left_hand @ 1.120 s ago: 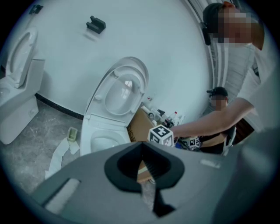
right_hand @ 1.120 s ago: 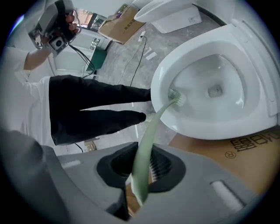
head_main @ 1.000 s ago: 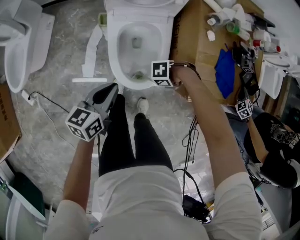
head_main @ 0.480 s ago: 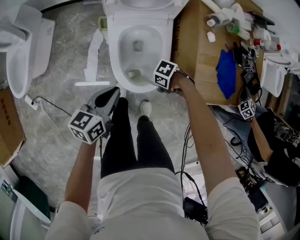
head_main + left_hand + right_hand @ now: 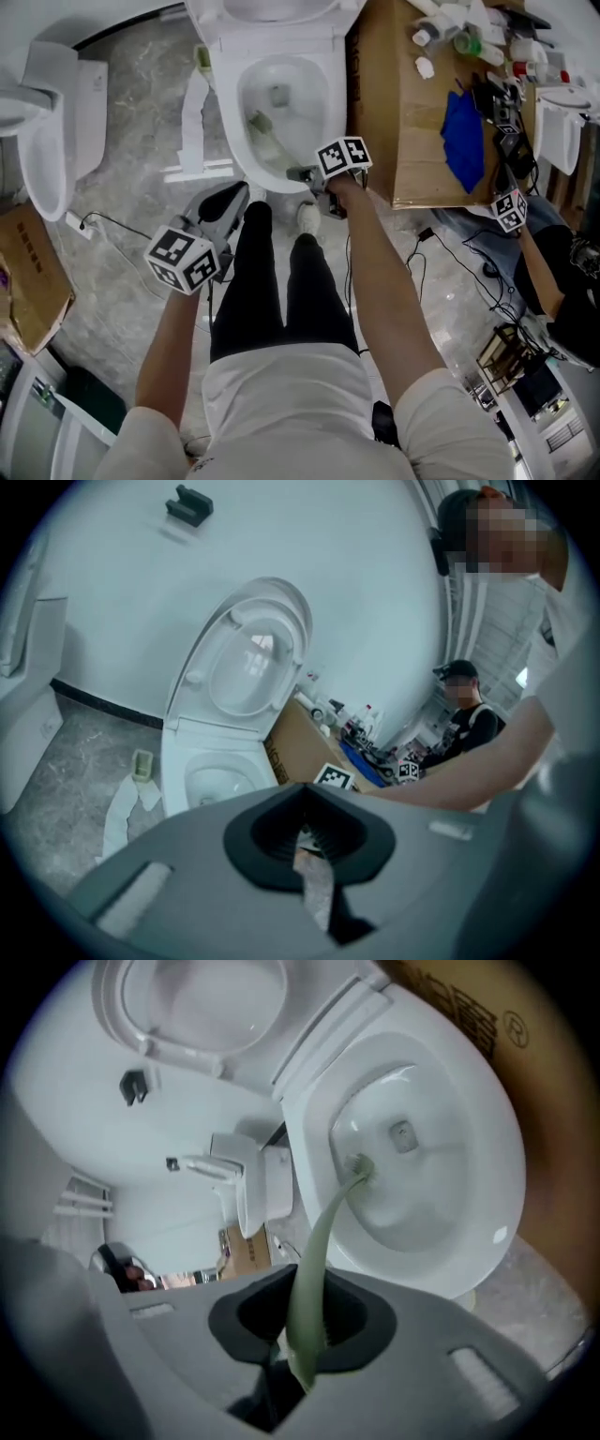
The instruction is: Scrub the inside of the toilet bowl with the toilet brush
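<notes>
The white toilet bowl stands open at the top of the head view, its lid up. My right gripper hovers over the bowl's front rim, shut on the pale green toilet brush. The curved handle runs from the jaws down into the toilet bowl. The brush head rests against the bowl's left inner wall, above the drain; it shows as the brush head in the right gripper view. My left gripper hangs shut and holds nothing, left of the bowl's front, over the floor. The left gripper points toward the toilet.
A cardboard box with bottles and a blue cloth stands right of the toilet. A second toilet is at left, white paper and a cable lie on the marble floor. Another person sits at right.
The brush head slid from the bowl's front bottom up along the left inner wall. My right gripper drew back toward the front rim. The left gripper barely moved.
</notes>
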`<move>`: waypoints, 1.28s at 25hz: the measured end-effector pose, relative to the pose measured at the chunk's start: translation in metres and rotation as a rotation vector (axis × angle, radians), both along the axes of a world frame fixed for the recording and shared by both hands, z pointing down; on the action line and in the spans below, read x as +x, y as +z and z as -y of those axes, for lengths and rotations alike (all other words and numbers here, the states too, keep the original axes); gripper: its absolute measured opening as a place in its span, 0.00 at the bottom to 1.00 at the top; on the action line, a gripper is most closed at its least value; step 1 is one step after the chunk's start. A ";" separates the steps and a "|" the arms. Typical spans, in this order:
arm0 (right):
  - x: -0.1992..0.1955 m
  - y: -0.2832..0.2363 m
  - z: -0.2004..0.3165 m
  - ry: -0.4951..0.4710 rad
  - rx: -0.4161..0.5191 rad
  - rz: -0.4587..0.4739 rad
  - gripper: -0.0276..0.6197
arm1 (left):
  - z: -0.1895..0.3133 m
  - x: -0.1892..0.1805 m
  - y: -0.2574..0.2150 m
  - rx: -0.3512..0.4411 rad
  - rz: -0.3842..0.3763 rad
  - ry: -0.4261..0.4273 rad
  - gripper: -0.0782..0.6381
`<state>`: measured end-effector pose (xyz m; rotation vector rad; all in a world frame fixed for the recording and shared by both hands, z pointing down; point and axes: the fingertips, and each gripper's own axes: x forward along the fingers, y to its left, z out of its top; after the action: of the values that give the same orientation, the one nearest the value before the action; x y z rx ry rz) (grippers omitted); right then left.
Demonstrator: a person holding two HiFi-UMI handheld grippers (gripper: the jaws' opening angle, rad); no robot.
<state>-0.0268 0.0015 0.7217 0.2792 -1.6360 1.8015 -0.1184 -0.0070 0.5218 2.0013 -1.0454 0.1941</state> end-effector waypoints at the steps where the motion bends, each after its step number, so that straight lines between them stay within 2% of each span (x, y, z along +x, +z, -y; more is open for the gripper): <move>1: -0.003 0.003 0.006 0.075 -0.008 0.001 0.12 | 0.002 0.000 0.001 -0.004 0.001 0.011 0.10; 6: -0.010 0.008 0.044 0.450 -0.036 0.054 0.12 | 0.013 0.003 0.008 -0.016 0.001 0.066 0.10; 10: -0.011 0.008 0.073 0.682 -0.054 0.109 0.12 | 0.020 0.006 0.013 -0.026 0.000 0.102 0.10; 14: -0.016 0.012 0.095 0.825 -0.068 0.133 0.12 | 0.026 0.005 0.014 -0.031 0.001 0.132 0.10; 21: -0.036 -0.002 0.120 1.045 -0.101 0.261 0.13 | 0.030 -0.001 0.016 -0.039 0.016 0.184 0.10; 24: -0.030 -0.005 0.123 1.155 -0.121 0.281 0.13 | 0.033 0.000 0.017 -0.042 0.018 0.204 0.10; 32: 0.009 -0.012 0.120 1.436 -0.090 0.352 0.13 | 0.035 0.011 0.020 -0.053 0.020 0.262 0.10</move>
<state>-0.0174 -0.1185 0.7101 1.4342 -1.6477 3.0458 -0.1070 -0.0424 0.5420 2.0868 -0.7792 0.3782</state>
